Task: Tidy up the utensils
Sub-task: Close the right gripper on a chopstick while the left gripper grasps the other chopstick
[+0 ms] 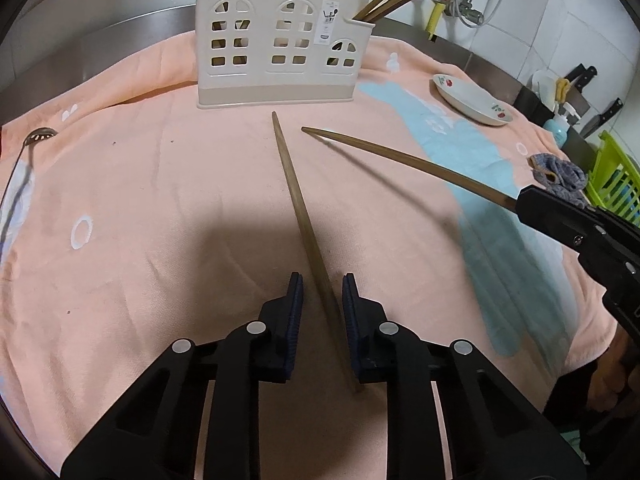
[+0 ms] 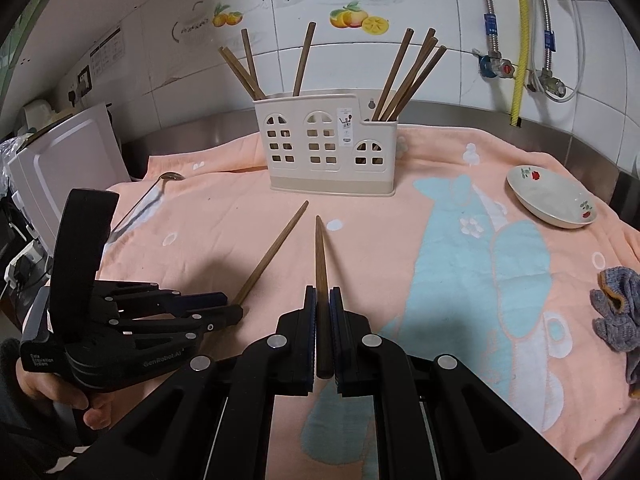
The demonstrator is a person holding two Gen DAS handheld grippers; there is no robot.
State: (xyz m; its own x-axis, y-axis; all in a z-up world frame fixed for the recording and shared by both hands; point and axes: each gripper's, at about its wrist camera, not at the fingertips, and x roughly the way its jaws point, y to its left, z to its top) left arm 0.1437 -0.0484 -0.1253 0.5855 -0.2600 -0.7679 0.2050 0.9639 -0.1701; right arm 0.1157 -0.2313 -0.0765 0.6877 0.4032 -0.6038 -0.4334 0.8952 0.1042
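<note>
Nine brown wooden chopsticks: seven standing in the holder [image 2: 404,72] and two outside it, one [image 2: 276,254] lying toward the towel's middle and one [image 2: 321,280] raised above it. One cream plastic house-shaped utensil holder [image 2: 332,148]. One white floral ceramic dish [image 2: 552,198] near the towel's right edge. One metal slotted spoon [image 2: 170,178] at its left edge. One crumpled grey cloth [image 2: 618,308]. One peach towel with a blue pattern [image 2: 480,280]. Two black two-finger grippers: left [image 2: 234,308], right [image 2: 322,292]

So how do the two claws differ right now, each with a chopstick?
The right claw is clamped tight on its chopstick, lifted off the towel. The left claw straddles its chopstick with gaps either side; that one lies on the towel. Both chopsticks point toward the holder.
</note>
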